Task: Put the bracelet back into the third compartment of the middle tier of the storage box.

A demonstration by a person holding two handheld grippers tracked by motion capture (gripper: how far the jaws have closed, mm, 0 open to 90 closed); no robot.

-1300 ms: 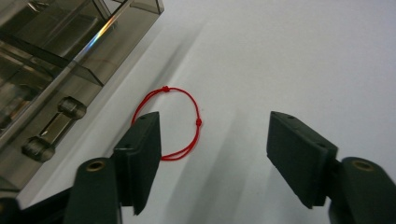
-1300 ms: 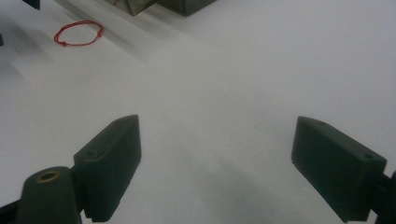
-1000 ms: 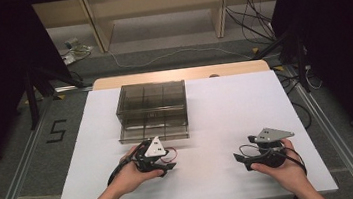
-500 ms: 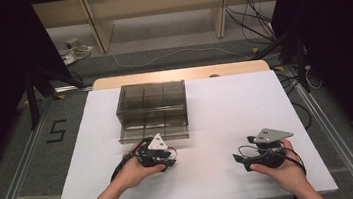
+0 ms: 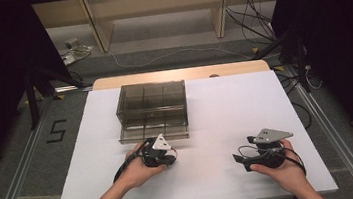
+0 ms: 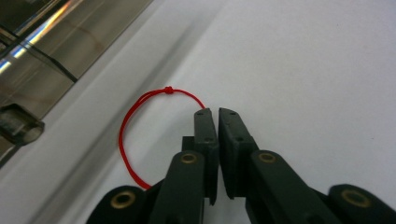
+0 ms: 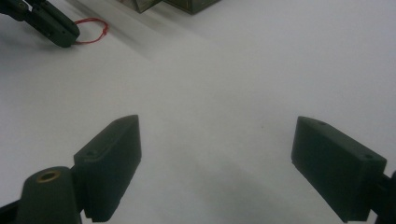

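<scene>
A thin red string loop [image 6: 122, 135] with a small knot lies on the white table [image 5: 215, 105], just in front of a smoked clear compartment box [image 5: 151, 110]. My left gripper [image 6: 215, 112] rests low on the table by the box's front edge. Its jaws have just been closing and now stand together, with one end of the string running in at their tips. In the right gripper view the loop [image 7: 106, 29] sticks out from the left gripper [image 7: 65, 35]. My right gripper [image 7: 217, 135] is held wide open over bare table, nothing between its fingers.
The box [image 6: 37, 51] stands at the table's middle, a little left, with a small clear handle on its front. A wooden strip [image 5: 181, 73] borders the far edge. Shelving and cables lie on the floor beyond.
The left gripper's jaws have drawn together at the red string. Both hands stay where they were.
</scene>
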